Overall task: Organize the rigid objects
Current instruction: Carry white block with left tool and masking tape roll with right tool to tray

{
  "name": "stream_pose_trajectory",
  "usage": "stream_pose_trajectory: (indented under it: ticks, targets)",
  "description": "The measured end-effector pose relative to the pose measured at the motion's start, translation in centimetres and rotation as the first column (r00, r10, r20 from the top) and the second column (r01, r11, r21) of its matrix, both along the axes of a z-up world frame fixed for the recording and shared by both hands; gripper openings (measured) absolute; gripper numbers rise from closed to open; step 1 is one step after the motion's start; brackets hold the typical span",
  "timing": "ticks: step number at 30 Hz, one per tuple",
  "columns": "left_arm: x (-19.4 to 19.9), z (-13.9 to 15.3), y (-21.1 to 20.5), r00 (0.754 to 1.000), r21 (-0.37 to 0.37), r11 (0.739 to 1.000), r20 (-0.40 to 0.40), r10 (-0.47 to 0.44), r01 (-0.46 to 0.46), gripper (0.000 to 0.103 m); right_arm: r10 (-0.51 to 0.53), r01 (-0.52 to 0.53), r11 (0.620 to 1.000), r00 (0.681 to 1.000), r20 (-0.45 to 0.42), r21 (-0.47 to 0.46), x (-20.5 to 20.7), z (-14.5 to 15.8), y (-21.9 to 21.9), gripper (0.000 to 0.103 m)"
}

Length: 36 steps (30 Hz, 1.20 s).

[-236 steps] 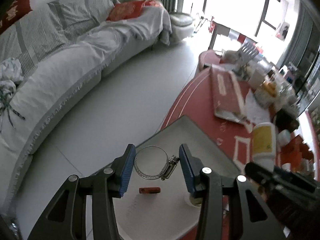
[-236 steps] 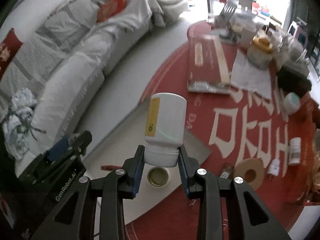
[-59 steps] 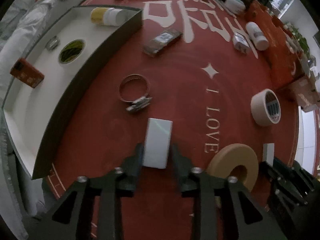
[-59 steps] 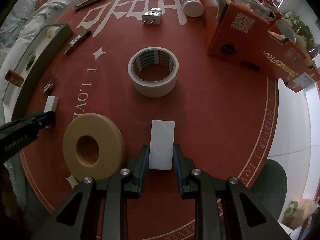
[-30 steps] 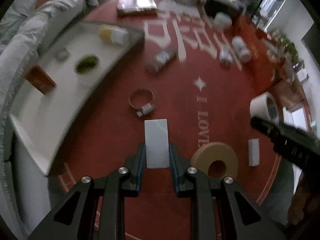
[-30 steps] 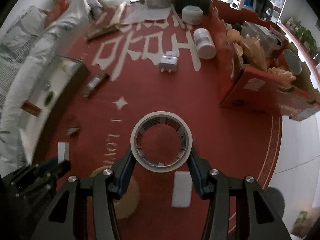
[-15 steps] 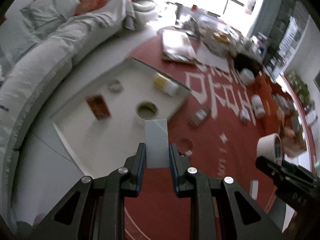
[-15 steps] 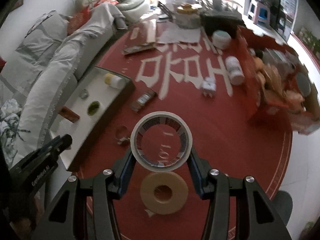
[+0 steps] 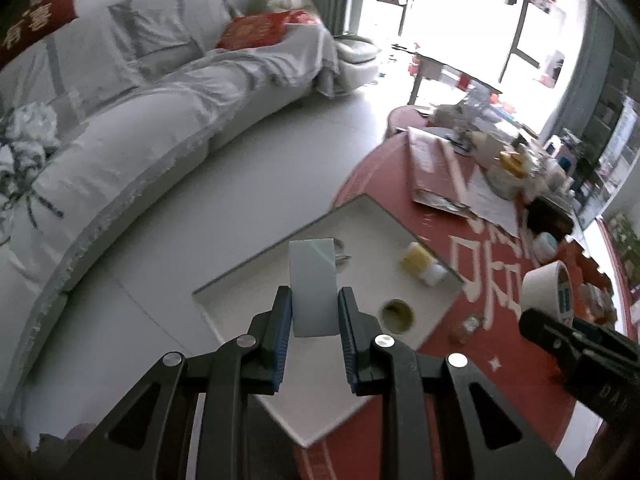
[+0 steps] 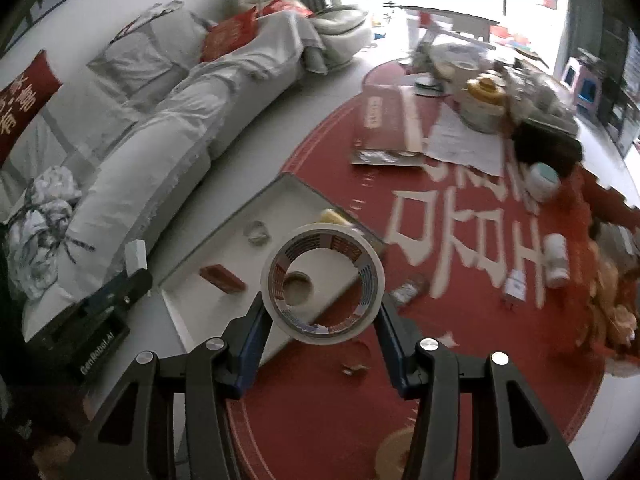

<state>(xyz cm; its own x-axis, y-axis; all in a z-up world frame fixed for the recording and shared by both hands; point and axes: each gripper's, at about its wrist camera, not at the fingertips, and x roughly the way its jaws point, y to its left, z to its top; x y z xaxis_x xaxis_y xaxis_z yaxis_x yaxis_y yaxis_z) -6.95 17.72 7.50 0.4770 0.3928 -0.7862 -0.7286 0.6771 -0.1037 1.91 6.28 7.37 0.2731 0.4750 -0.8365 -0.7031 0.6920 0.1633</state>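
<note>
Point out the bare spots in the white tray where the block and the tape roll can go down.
In the white tray, the near end below the red box is bare, as is the strip along the sofa-side wall. The middle and far end are crowded: small tape ring, hose clamp, yellow-labelled bottle.

A: Where does the tray [image 10: 208,280] sit?
B: Centre frame, on the table's [image 10: 460,300] left edge, sofa [image 10: 160,140] upper left.
A: What lies in it?
B: A bottle [image 9: 424,266] at its right, a small tape roll [image 9: 396,314] below that.
</note>
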Motion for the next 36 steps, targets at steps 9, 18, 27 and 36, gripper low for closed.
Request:
stream_pose_trajectory:
  ticks: [9,18,27,36]
  targets:
    - [-0.3,-3.6,3.2,0.998,-0.061,0.998,-0.056,0.029,-0.032,0.025,0.058,-0.060,0.995,0.998,-0.032,-0.083,-0.1,-2.9,6.1,0.052]
    - [1.8,-7.2,3.6,0.994,-0.105,0.994,-0.108,-0.023,0.012,0.025,0.066,-0.077,0.987,0.995,-0.076,-0.144,-0.2,-5.6,7.2,0.052]
    - [7.1,-10.2,6.8,0.985,-0.099,0.995,-0.169,-0.024,0.007,0.025,0.032,-0.045,0.984,0.996,-0.078,-0.172,1.0,-6.6,6.9,0.052]
    - [8.1,-8.5,6.8,0.990,-0.091,0.995,-0.134,-0.051,0.039,0.024,0.023,-0.034,0.977,0.998,-0.055,-0.212,3.0,-7.9,8.3,0.052]
